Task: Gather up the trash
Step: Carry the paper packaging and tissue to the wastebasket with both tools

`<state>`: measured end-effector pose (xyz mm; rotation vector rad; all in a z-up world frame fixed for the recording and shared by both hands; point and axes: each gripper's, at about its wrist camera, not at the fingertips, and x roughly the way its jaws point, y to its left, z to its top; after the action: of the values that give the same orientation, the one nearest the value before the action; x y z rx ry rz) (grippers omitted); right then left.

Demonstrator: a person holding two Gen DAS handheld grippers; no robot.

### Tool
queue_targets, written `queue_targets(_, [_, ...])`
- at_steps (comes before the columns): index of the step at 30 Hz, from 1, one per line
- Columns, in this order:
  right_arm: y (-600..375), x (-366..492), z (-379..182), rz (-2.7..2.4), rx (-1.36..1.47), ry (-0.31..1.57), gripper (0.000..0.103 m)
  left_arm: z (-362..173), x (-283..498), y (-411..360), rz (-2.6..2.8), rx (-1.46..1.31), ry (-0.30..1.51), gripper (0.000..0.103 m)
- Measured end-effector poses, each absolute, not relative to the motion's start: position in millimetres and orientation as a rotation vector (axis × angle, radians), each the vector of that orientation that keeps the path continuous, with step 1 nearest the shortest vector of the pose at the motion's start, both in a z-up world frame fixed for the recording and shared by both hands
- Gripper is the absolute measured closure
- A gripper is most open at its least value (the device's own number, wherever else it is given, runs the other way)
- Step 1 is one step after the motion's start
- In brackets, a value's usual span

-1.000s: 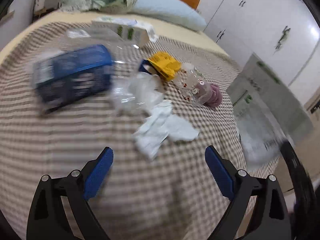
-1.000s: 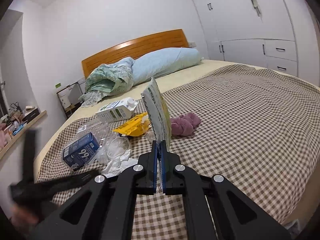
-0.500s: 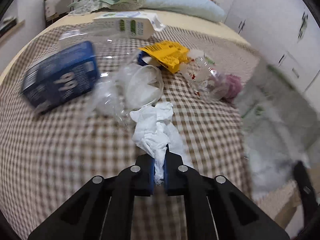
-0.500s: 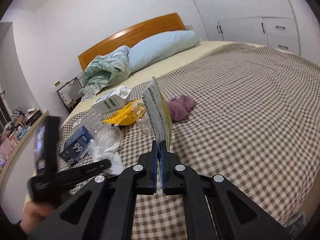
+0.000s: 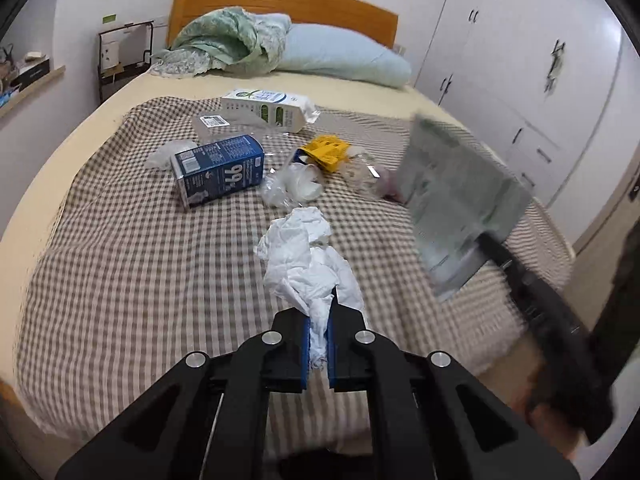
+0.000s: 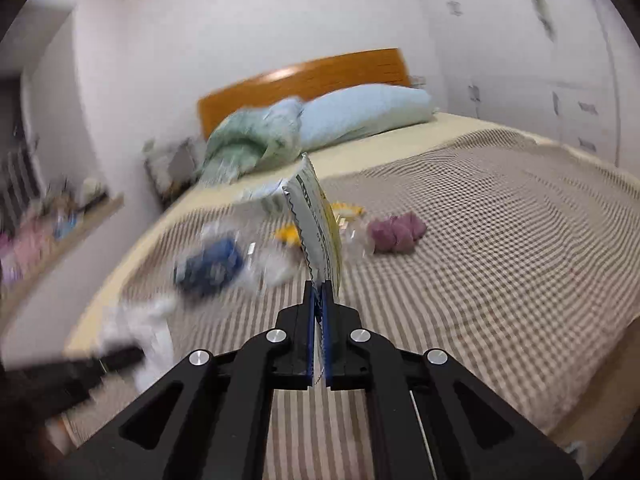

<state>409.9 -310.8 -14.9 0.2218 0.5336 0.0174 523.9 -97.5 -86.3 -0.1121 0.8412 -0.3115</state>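
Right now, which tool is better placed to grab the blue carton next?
Neither is free. The left tool is shut on the crumpled tissue, the right tool on the foil bag. The blue carton lies nearer the left.

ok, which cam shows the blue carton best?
Left wrist: the blue carton is sharp, with its "99" print readable, lying on the checkered blanket. The right wrist view shows only a motion-blurred blue shape.

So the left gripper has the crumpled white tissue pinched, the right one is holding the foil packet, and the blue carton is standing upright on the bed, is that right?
Not quite. The blue carton lies on its side on the checked blanket, as the left wrist view shows. The rest holds: the left gripper pinches the white tissue, and the right gripper holds the foil packet.
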Motion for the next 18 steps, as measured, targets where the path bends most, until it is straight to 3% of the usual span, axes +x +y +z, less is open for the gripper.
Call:
queue_targets(13, [-450, 224, 53, -0.218, 0.073, 0.506, 0.1, -30, 391, -169, -0.606, -0.154, 0.734, 0.1])
queue_targets(18, [-514, 159, 30, -0.301, 0.086, 0.572, 0.1, -35, 359, -242, -0.767, -0.048, 0.767, 0.1])
